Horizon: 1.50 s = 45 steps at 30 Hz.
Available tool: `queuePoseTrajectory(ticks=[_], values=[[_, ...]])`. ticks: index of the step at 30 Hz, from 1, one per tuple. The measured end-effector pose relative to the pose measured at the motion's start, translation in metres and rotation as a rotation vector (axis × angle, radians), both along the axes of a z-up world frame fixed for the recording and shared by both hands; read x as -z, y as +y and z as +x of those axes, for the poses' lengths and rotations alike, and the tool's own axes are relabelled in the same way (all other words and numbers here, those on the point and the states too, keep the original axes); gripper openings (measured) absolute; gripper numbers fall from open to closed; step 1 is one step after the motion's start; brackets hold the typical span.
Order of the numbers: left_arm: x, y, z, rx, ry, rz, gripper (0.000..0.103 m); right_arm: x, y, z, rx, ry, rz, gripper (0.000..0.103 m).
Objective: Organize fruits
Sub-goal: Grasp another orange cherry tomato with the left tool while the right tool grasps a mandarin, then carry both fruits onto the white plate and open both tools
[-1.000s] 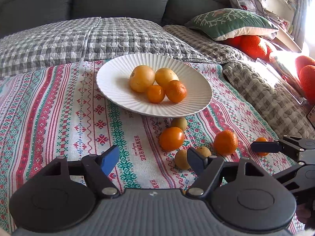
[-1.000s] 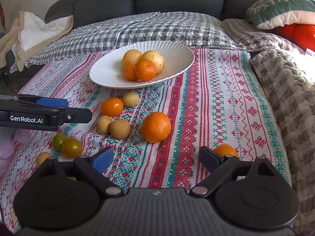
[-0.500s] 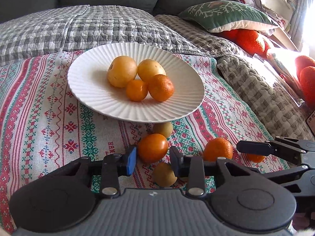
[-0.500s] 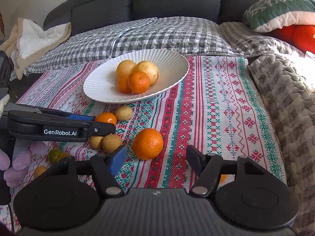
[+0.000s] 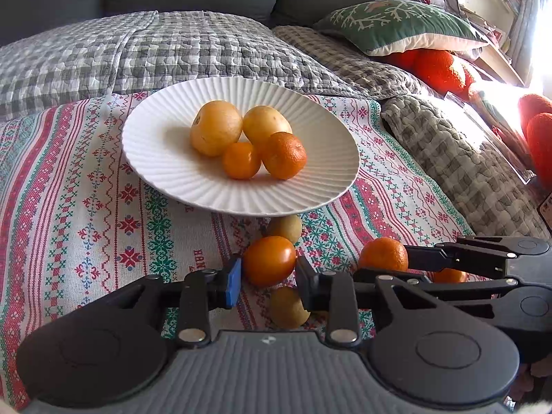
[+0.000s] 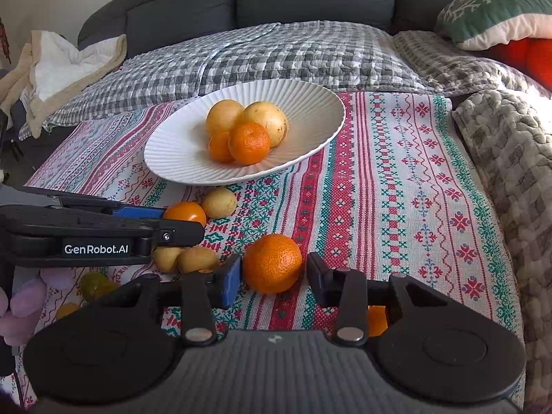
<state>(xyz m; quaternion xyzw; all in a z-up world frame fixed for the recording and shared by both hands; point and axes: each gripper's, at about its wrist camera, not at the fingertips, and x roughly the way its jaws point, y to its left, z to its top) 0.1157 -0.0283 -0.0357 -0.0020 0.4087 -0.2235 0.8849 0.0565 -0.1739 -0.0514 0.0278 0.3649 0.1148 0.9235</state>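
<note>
Jaws of the left gripper [image 5: 267,284] clamp a smooth orange fruit [image 5: 269,260] on the patterned cloth [image 5: 86,214]. The right gripper [image 6: 272,281], its jaws just closing, brackets a mandarin [image 6: 272,263], seemingly touching both sides though the right pad's contact is unclear.

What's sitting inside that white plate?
The white plate holds four fruits: two yellow ones behind, two small oranges in front. Anything beneath the pile is hidden.

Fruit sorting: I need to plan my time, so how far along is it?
Done: four fruits lie on the white plate. In hand: the left gripper has just closed on a smooth orange fruit, the right gripper on a mandarin. Left: several small fruits, including yellow-brown ones, on the patterned cloth.
</note>
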Motion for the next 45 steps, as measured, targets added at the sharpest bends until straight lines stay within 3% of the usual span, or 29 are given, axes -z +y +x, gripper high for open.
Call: queuePoseTrajectory(ticks=[12, 23, 34, 45], values=[[-0.017, 0.015, -0.017, -0.004, -0.024, -0.005, 0.030, -0.009, 0.000, -0.002, 0.001, -0.012, 0.006, 0.033], [-0.038, 0.023, -0.031, -0.011, -0.057, -0.031, 0.030, -0.038, -0.012, 0.003, 0.037, -0.086, 0.063, 0.033], [-0.051, 0.012, -0.005, -0.062, -0.108, -0.048, 0.030, -0.050, -0.010, 0.029, 0.067, -0.115, 0.088, 0.033], [-0.035, 0.010, 0.019, -0.106, -0.122, 0.026, 0.030, -0.038, -0.002, 0.061, 0.065, -0.063, 0.111, 0.033]])
